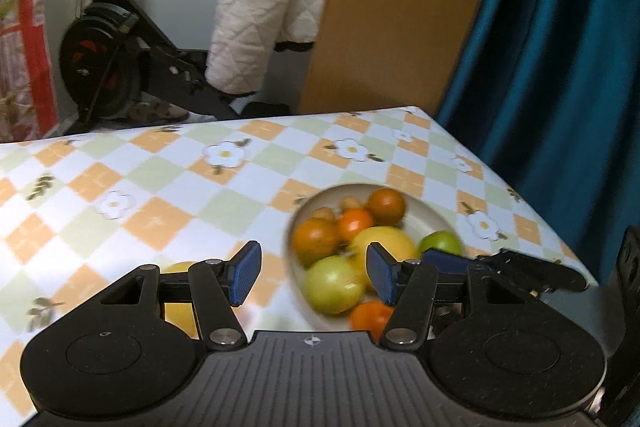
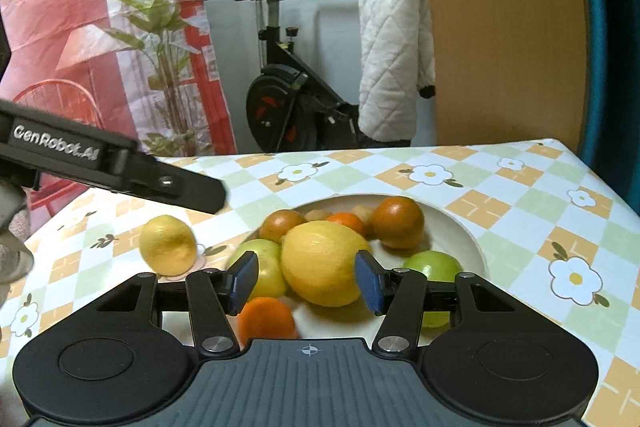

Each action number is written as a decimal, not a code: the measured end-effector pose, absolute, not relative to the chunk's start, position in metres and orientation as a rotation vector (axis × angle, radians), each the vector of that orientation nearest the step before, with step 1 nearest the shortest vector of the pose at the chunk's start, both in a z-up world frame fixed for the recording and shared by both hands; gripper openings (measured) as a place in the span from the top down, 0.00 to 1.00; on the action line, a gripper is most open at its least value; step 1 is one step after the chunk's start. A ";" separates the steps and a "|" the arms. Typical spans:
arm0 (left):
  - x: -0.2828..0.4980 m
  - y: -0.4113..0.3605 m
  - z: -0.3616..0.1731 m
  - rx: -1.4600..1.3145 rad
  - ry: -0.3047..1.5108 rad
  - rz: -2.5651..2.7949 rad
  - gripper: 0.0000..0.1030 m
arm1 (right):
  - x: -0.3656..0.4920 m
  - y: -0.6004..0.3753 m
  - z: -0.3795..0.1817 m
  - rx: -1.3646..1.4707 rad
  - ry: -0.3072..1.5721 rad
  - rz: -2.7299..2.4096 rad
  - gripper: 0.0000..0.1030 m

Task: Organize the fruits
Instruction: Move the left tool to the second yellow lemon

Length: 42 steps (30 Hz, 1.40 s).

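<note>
My left gripper (image 1: pixel 314 273) hung above the near rim of the bowl (image 2: pixel 460 223), its fingers spread with nothing between them. My right gripper (image 2: pixel 306 281) also hovered at that near rim, jaws apart around the big lemon (image 2: pixel 320 263) in the bowl; I could not tell whether the pads touched it. Apples, oranges and small fruits lay around that lemon. A second lemon (image 2: pixel 168 245) sat on the tablecloth (image 2: pixel 520 187) left of the bowl.
</note>
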<state>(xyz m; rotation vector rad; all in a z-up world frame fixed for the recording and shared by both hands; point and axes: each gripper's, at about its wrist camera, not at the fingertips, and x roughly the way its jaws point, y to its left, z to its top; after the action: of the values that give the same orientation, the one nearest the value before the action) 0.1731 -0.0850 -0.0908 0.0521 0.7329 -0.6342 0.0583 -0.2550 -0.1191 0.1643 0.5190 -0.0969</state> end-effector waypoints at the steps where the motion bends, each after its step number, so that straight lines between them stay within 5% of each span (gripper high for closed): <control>1: 0.174 -0.078 -0.091 0.050 0.732 -0.625 0.42 | 0.059 -0.251 -0.118 0.158 0.521 -0.092 0.51; 18: 0.194 0.004 -0.108 -0.053 0.749 -0.540 0.43 | 0.093 -0.177 -0.111 -0.004 0.587 0.070 0.51; 42: 0.222 0.015 -0.131 -0.162 0.785 -0.580 0.42 | 0.154 -0.134 -0.131 -0.215 0.683 0.162 0.51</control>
<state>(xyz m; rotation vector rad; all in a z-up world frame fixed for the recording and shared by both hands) 0.2223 0.0149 -0.1312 -0.1619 0.7849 -0.5799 0.1538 -0.1345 -0.1306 -0.2149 0.6832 0.1622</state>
